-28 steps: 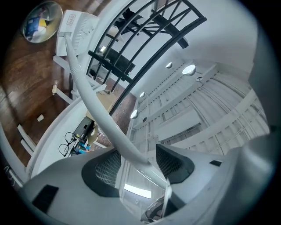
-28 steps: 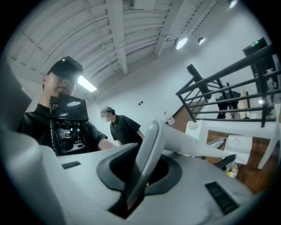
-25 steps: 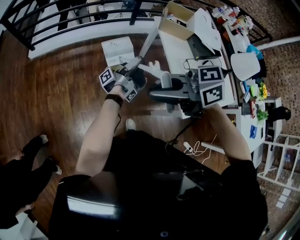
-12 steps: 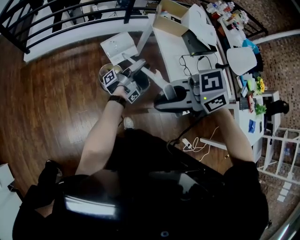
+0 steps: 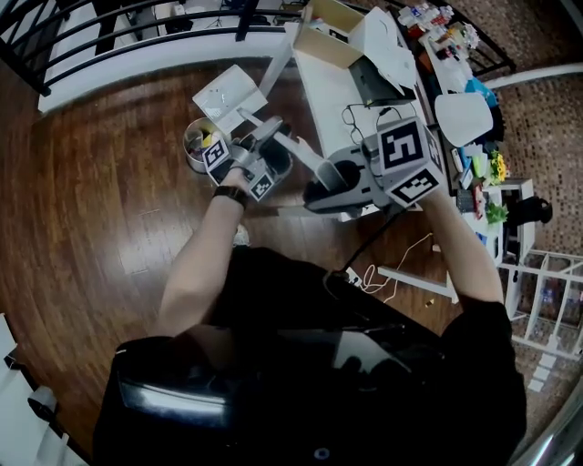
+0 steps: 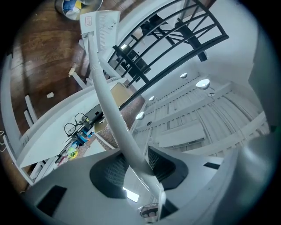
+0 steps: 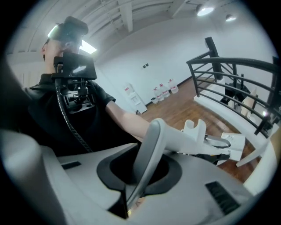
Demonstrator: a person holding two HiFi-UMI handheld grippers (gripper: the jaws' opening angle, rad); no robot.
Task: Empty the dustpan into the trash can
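Note:
My left gripper (image 5: 264, 135) is shut on the long white handle (image 6: 109, 114) of the dustpan; its jaws have just been closing around it. The flat white pan (image 5: 228, 91) is at the handle's far end, beside the round trash can (image 5: 194, 141). In the left gripper view the pan (image 6: 100, 24) hangs next to the trash can (image 6: 77, 5), which holds blue and yellow scraps. My right gripper (image 5: 314, 191) is shut on a grey curved brush handle (image 7: 149, 149). Its white part (image 5: 301, 153) reaches toward the left gripper.
A white table (image 5: 337, 100) carries an open cardboard box (image 5: 342, 41) and a pair of glasses (image 5: 364, 118). Black railing (image 5: 109, 27) borders the wood floor at the top. Cables (image 5: 383, 273) lie on the floor, and a white rack (image 5: 547, 300) stands at the right.
The trash can, hidden behind my left gripper a second ago, now shows at its left. Both grippers sit slightly higher in view. The person in dark clothes at the left is gone.

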